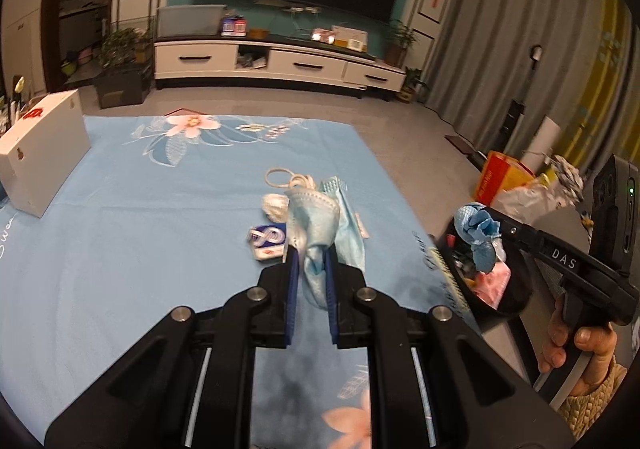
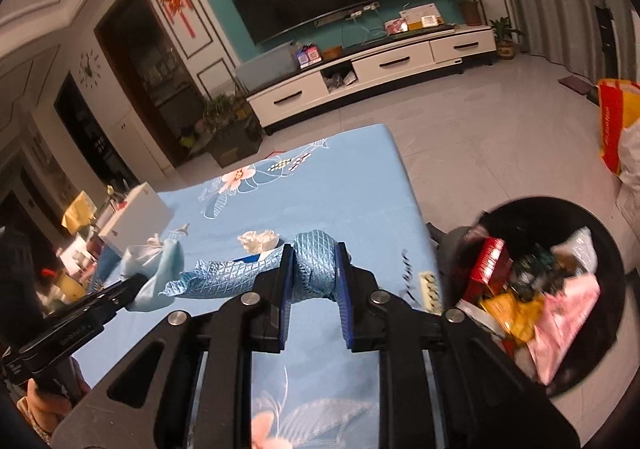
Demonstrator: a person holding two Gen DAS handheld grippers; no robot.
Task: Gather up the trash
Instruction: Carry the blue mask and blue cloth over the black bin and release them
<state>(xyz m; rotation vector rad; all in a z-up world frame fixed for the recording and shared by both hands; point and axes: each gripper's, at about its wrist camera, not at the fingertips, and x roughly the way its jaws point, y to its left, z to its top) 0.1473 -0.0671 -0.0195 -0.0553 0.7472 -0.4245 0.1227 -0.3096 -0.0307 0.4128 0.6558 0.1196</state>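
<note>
Over the blue floral table, both tools are carrying trash.

Left tool is clamped on a light blue face mask, up above the table; right tool pinches a blue quilted cloth wad, right beside the black trash bin already full of wrappers.

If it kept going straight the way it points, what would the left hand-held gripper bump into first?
Probably the trash pile on the blue tablecloth. The left hand-held gripper, shut on a light blue face mask, points down at another mask and a small blue-and-white packet. Depth is unclear.
</note>
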